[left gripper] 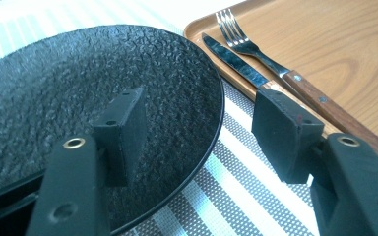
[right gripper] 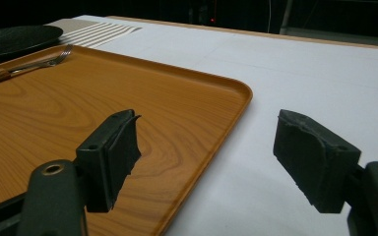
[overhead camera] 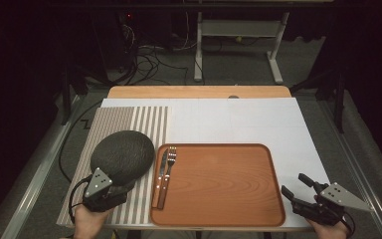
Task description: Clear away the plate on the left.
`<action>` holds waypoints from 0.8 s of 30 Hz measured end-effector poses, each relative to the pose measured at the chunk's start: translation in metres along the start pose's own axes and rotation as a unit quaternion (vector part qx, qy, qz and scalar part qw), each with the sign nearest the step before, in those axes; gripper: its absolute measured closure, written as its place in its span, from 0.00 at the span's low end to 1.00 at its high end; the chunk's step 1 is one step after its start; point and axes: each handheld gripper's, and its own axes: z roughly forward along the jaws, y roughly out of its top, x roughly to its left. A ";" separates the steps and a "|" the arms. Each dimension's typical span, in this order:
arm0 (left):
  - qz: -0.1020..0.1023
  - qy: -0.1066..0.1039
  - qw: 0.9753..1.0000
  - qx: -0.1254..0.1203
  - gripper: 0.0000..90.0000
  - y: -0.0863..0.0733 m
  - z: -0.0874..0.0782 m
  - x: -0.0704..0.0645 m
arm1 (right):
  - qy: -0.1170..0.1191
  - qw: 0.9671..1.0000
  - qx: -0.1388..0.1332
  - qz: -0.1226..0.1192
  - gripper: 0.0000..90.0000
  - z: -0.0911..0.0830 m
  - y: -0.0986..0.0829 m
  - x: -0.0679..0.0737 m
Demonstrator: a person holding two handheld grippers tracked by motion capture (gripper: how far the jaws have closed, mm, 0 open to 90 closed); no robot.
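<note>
— While the left gripper point(left gripper: 192, 137) stood agape, where was the plate point(overhead camera: 123, 156)?
— On the striped placemat point(overhead camera: 151, 124), its near rim hidden under one jaw.
— And the right gripper point(overhead camera: 301, 188)?
— Released, empty, beside the tray point(overhead camera: 219, 219); the knife point(overhead camera: 159, 180) and fork point(overhead camera: 167, 174) lay farther off.

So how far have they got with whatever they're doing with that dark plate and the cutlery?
The dark plate already lies on the striped placemat. In hand: the left gripper sits at the plate's near rim, jaws open, one over the plate. The fork and knife lie on the wooden tray, apparently waiting. The right gripper is open at the tray's right edge.
</note>
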 end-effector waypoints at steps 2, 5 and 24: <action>0.006 0.002 1.000 0.001 0.40 0.000 0.001 -0.001 | 0.000 1.000 -0.001 -0.001 0.28 -0.001 0.000 0.001; 0.013 0.010 1.000 0.005 0.40 0.002 0.004 -0.002 | -0.001 1.000 -0.001 0.001 0.28 -0.001 0.000 0.000; 0.118 0.073 0.989 0.045 0.40 0.009 0.013 -0.017 | -0.001 1.000 0.000 0.002 0.28 0.000 0.000 0.000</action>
